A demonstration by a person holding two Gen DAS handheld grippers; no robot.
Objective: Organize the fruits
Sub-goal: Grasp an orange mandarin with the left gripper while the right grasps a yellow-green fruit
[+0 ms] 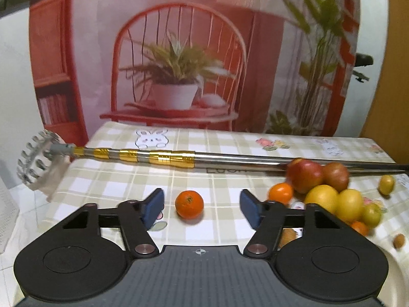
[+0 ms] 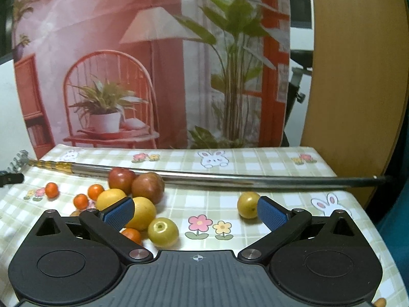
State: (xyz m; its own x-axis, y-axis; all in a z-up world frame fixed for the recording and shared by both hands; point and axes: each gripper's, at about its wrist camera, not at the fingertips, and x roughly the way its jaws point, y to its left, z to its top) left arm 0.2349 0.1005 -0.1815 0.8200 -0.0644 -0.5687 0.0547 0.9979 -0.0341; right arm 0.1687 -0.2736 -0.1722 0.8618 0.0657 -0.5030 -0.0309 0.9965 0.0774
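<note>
**Left fingers line up on a lone mandarin while the right ones hang wide near a green-yellow fruit**

The left gripper (image 1: pixel 202 206) has its blue-padded fingers (image 1: pixel 153 206) spread, with clear gaps on both sides of a small mandarin (image 1: pixel 189 204) that sits just ahead of them on the desk (image 1: pixel 122 179). Nothing is pinched yet. The mandarin lies apart from the other fruit, which probably makes it the easiest first pick: the fingers can straddle it without nudging neighbours.

The right gripper (image 2: pixel 196 211) is also spread wide and holds nothing. Its right finger (image 2: pixel 271 212) stands just beside a small green-yellow fruit (image 2: pixel 247 204), seemingly on the inner side; whether they touch cannot be told. A second such fruit (image 2: pixel 163 231) lies nearer the left finger.

Further out, the bulk of the fruit is heaped together: two red apples (image 2: pixel 135 181), two yellow citrus fruits (image 2: pixel 127 204) and several small mandarins (image 2: pixel 81 201). They are unsorted, so the organizing looks barely begun. Behind the heap a long telescopic metal rod (image 1: pixel 230 160) with gold bands and a toothed head lies across the checked cloth, likely acting as a stop that keeps round fruit from rolling away. A printed backdrop (image 1: pixel 179 51) of a red chair stands behind the desk.
</note>
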